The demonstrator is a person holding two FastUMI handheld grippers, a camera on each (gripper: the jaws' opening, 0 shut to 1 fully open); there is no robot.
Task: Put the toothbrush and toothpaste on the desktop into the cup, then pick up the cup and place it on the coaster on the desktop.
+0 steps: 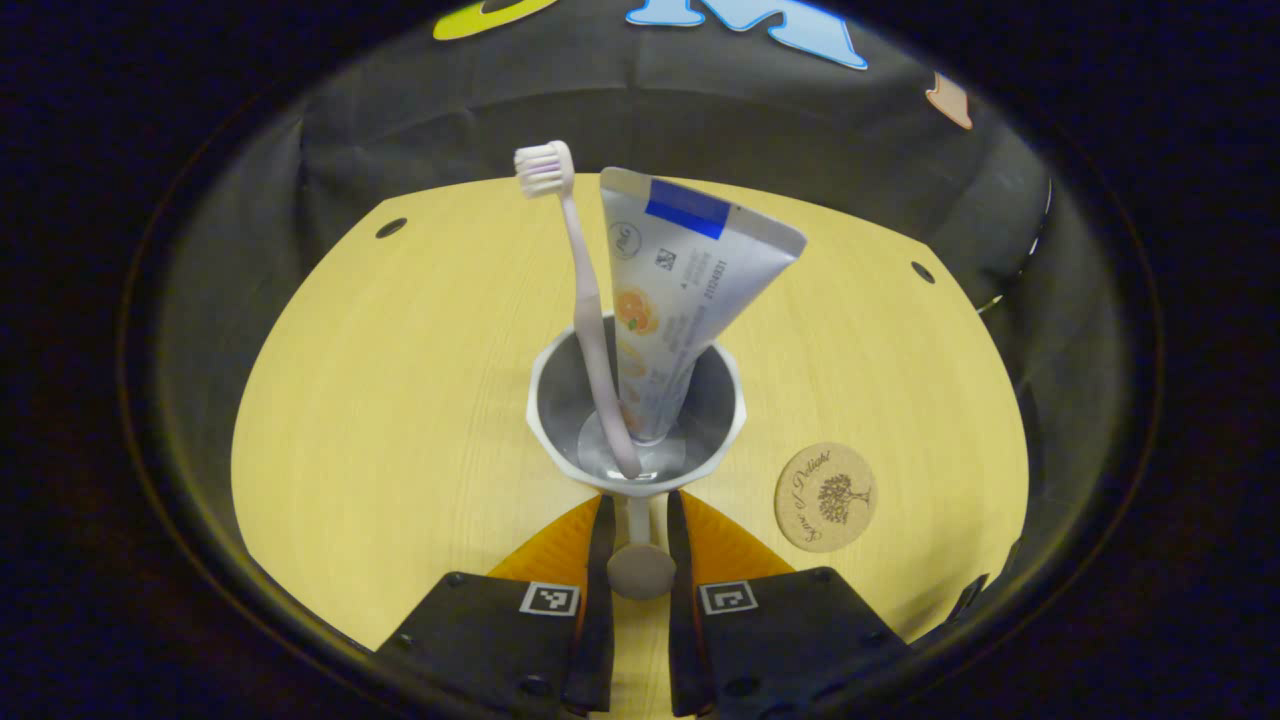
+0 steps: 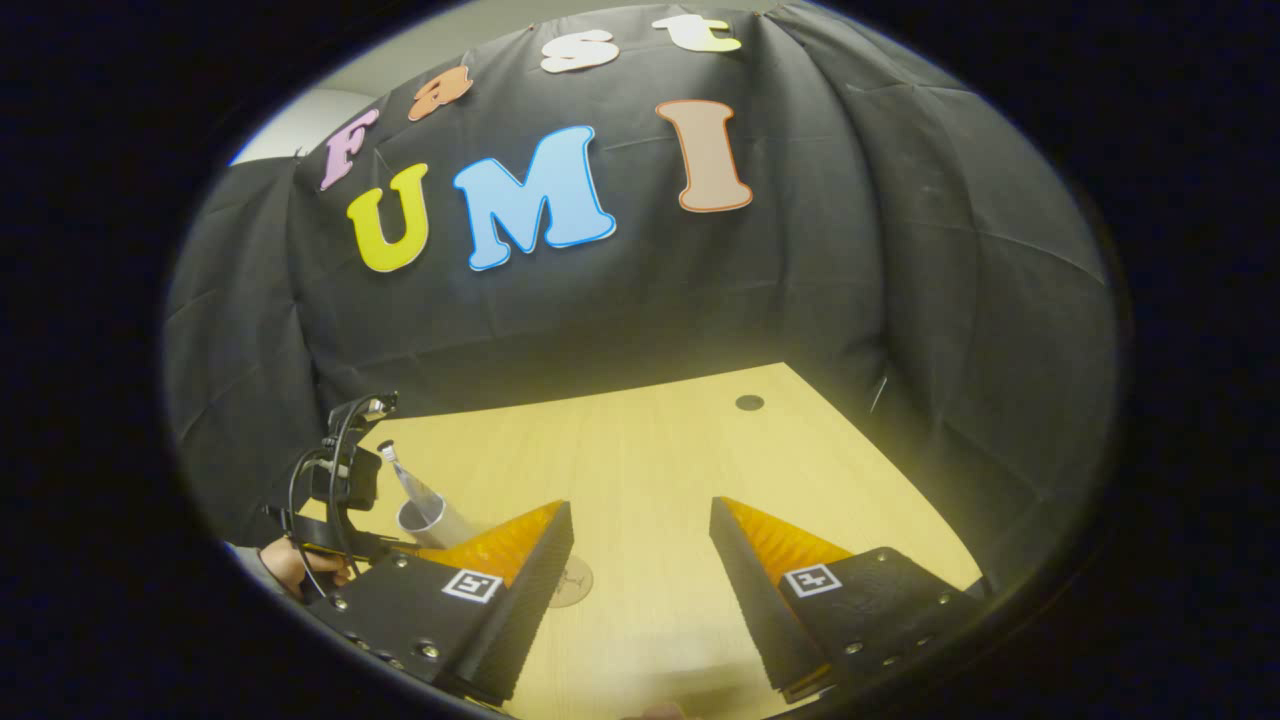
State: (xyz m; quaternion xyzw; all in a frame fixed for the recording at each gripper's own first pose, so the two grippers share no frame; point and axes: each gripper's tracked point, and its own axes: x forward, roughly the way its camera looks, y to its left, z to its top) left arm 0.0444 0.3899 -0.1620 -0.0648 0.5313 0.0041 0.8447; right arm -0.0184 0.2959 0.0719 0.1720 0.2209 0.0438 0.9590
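A white cup (image 1: 560, 440) stands upright over the wooden desktop (image 1: 400, 400), seen from above in the left gripper view. A pale pink toothbrush (image 1: 585, 300) and a silver toothpaste tube (image 1: 670, 290) stand in it, leaning on the rim. My left gripper (image 1: 640, 500) is shut on the cup's handle (image 1: 640, 540). Whether the cup rests on the desktop cannot be told. A round cork coaster (image 1: 825, 497) lies just right of the cup. My right gripper (image 2: 640, 510) hangs open over the desktop with nothing between its fingers; the cup (image 2: 425, 518) and the coaster (image 2: 575, 582) lie to its left.
Small dark holes (image 1: 391, 227) mark the desktop near its far corners. Black cloth walls close the booth behind and at the sides. In the right gripper view a hand (image 2: 290, 565) holds the other gripper's body (image 2: 340, 485) at the far left.
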